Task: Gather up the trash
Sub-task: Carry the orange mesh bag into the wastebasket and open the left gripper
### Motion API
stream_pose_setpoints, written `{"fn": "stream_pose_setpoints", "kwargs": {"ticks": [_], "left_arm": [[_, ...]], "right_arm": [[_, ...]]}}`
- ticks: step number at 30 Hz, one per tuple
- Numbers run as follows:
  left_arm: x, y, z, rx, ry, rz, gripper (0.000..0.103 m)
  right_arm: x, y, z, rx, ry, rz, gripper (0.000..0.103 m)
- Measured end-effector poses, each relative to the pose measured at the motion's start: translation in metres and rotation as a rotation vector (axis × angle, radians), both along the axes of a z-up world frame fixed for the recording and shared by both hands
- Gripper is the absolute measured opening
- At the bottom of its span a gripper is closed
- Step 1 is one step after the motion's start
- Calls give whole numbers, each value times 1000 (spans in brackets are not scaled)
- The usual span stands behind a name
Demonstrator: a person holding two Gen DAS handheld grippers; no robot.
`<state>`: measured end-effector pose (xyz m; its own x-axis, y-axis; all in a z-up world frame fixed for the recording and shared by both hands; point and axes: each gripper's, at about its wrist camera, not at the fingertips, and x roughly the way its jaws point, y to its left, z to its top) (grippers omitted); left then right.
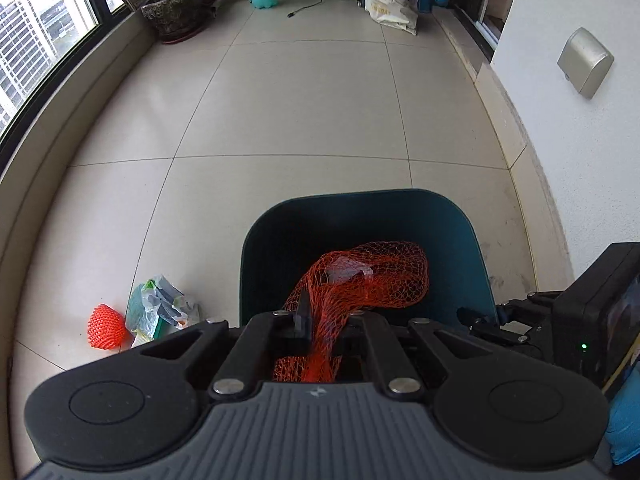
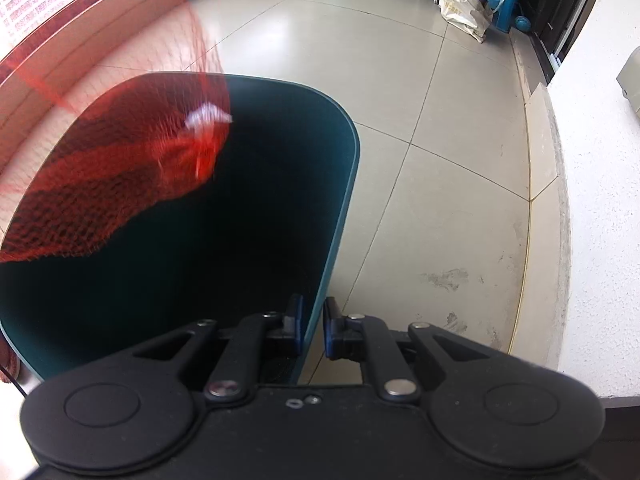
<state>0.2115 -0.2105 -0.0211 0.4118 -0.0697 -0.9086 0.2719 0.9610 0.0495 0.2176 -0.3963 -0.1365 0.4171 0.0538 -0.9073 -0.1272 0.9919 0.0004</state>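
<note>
Left gripper (image 1: 326, 320): clamped on red net bag (image 1: 372, 276), which hangs over the open teal bin (image 1: 460, 216). Right gripper (image 2: 312, 328): pinched onto the bin's rim. Floor, left of the bin: crumpled wrapper (image 1: 160, 306), red foam net (image 1: 107, 326). Far end: plant pot (image 1: 176, 12).
</note>
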Motion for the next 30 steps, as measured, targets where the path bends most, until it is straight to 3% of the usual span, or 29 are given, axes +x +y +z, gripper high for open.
{"fn": "stream_pose_setpoints", "kwargs": {"ticks": [7, 14, 21, 30], "left_arm": [[28, -28, -74, 66, 129, -37, 5], [29, -30, -99, -19, 212, -69, 11], [22, -23, -101, -34, 190, -62, 38], [15, 2, -84, -142, 171, -46, 40]], "right_arm": [[7, -4, -5, 12, 0, 0, 10], [10, -8, -10, 31, 1, 5, 11], [16, -12, -14, 39, 0, 8, 11], [33, -19, -19, 37, 4, 6, 11]]}}
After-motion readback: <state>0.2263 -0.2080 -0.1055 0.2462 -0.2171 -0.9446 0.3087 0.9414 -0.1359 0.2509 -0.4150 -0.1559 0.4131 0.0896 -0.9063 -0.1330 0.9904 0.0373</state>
